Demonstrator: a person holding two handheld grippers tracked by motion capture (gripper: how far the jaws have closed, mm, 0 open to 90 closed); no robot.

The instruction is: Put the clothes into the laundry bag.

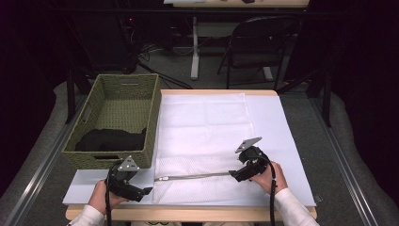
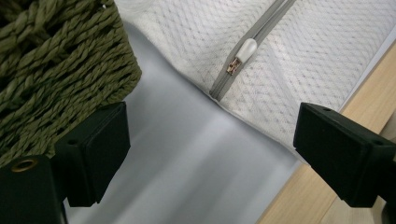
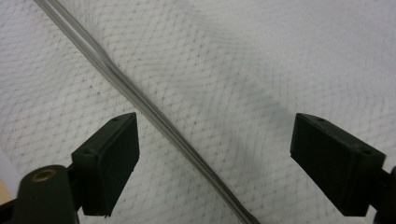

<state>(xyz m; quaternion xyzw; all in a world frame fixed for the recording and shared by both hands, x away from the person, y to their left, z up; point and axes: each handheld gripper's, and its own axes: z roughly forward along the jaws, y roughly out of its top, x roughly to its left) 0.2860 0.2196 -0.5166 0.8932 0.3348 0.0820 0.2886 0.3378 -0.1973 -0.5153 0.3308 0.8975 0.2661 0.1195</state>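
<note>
Lying flat across the white-covered surface (image 1: 291,141), a white mesh laundry bag (image 1: 202,136) has its grey zipper (image 1: 197,176) running along the near edge, level with the person's two hands. The zipper's white pull tab (image 2: 246,49) sits at the bag's left end, close to the corner of the mesh, and it shows plainly in the left gripper view. The left gripper (image 1: 148,190) rests at the near left of the surface, just beside that corner and in front of the green woven basket (image 1: 129,89); its jaws stand wide apart with nothing between them, bare white cover beneath. The right gripper (image 1: 231,173) hovers over the right end of the zipper line, released as well: in the right gripper view the grey zipper tape (image 3: 154,114) crosses diagonally between the spread jaws, whose pads do not press on it. A dark folded garment (image 1: 110,140) lies in the basket's near end. The basket stands at the left of the surface, touching the bag's left edge or just beside it.
</note>
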